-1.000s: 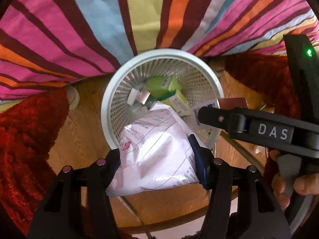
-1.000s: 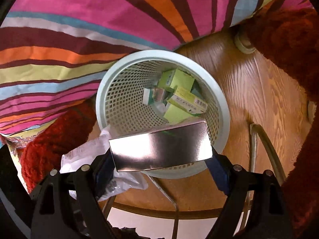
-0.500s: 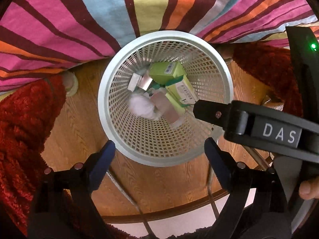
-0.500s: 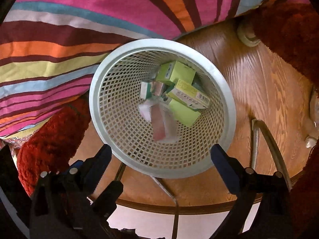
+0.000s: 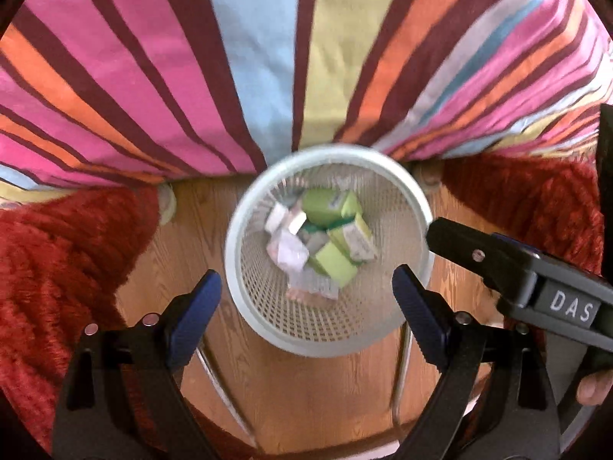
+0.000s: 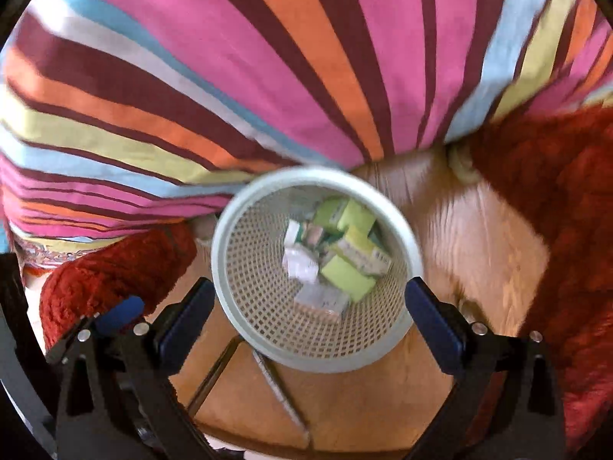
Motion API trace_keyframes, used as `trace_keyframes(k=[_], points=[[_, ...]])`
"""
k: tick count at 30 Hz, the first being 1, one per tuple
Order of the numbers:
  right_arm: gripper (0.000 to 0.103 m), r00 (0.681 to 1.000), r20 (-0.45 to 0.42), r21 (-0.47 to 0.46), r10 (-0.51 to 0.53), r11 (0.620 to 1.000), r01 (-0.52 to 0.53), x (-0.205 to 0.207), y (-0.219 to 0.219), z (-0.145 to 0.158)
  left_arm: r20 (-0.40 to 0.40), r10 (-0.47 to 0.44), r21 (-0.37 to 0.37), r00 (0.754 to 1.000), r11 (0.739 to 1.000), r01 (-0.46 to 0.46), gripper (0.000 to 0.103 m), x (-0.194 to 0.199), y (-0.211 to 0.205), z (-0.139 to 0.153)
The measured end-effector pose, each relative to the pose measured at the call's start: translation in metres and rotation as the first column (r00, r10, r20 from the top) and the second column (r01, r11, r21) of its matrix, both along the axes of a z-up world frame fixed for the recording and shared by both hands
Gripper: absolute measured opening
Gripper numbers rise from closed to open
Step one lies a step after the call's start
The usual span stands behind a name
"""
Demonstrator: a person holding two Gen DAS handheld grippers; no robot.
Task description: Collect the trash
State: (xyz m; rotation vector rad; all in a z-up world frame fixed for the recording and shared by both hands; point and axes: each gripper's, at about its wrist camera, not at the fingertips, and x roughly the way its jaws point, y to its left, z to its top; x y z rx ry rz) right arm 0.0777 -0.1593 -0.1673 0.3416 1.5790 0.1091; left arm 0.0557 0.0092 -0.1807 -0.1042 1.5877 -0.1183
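Note:
A white mesh wastebasket [image 5: 387, 339] [image 6: 245, 329] stands on the wooden floor below both grippers. Inside lie green cartons [image 5: 332, 264] [image 6: 346, 278], a crumpled white paper bag [image 5: 291, 255] [image 6: 300, 264] and a silvery box [image 5: 312, 287] [image 6: 323, 301]. My left gripper [image 5: 306, 297] hangs open over the basket's near rim with nothing between its blue pads. My right gripper [image 6: 308, 308] is also open and empty above the basket; in the left wrist view its black body [image 5: 536, 287] reaches in from the right.
A striped bedspread [image 5: 268, 57] [image 6: 268, 57] fills the far side. Red shaggy rugs [image 5: 57, 268] [image 6: 567, 230] lie left and right of the basket. Chrome chair legs [image 5: 222, 379] [image 6: 283, 395] cross the floor near the bottom edge. A person's finger [image 5: 594, 387] shows at far right.
Both grippers opened and let go: the white paper bag and the silvery box fell into the basket. Both grippers then rose, so the basket looks smaller.

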Motion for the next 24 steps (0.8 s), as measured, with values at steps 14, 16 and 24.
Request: trace_keyframes(k=[14,16,24], points=[[0.095,0.903,0.415,-0.127,0.108,0.99,-0.06,0.003,0.003,0.101,0.34,0.021,0.1,0.94,0.993,-0.059,0.088,0.006,0.017,0.093],[0.095,0.882,0.459,-0.142,0.105,0.989,-0.044,0.002,0.001,0.115,0.376,0.026,0.102,0.926,0.992,-0.069,0.088,0.008,0.018,0.105],[0.095,0.803,0.589,-0.174,0.088,0.985,0.02,-0.001,-0.003,0.155,0.494,0.032,0.104,0.869,0.99,-0.096,0.088,0.014,0.021,0.149]])
